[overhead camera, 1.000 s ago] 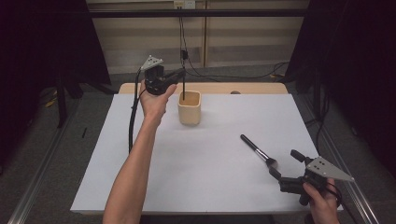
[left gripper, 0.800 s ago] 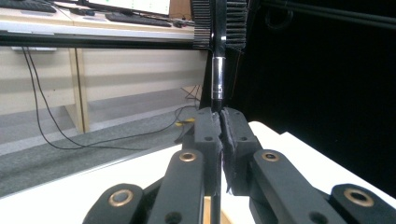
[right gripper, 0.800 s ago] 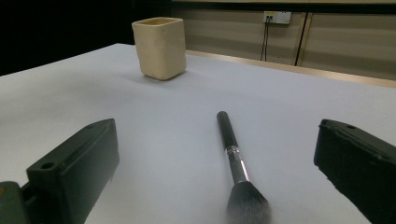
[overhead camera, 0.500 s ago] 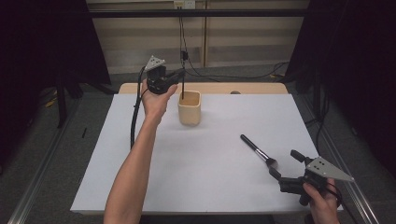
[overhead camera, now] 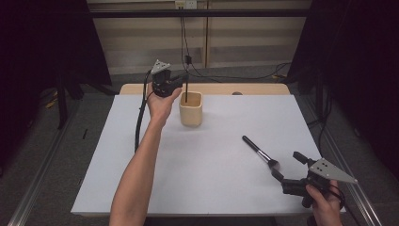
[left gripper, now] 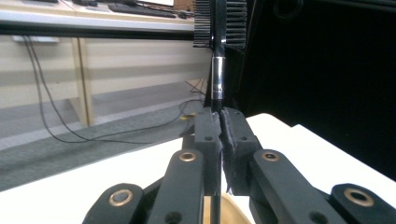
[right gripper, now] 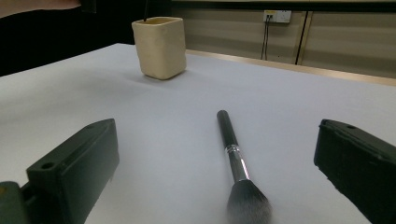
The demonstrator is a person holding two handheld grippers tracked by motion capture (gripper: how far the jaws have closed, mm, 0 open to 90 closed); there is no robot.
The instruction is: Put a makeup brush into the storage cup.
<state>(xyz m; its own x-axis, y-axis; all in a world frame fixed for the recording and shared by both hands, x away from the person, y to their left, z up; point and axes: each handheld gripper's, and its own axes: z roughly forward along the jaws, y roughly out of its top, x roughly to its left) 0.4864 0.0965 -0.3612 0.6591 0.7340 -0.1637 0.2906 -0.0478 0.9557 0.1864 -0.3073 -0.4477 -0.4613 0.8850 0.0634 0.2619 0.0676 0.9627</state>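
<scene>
My left forearm [overhead camera: 141,169] stretched from the near edge toward the far side of the table [overhead camera: 211,188], ending with the left hand [overhead camera: 160,106] raised and wrapped around the left gripper [overhead camera: 181,81]. Its jaws were pinched together on a thin black brush handle [left gripper: 217,88], which stood upright between them. My right hand [overhead camera: 324,205] sat low at the table's near right corner, holding the right gripper [overhead camera: 285,165] almost level, jaws spread wide apart and gripping nothing.

Matt beige ceramic-looking cup [overhead camera: 191,109], glossy black brush handle [right gripper: 228,129] with shiny metal ferrule [right gripper: 237,161]
</scene>
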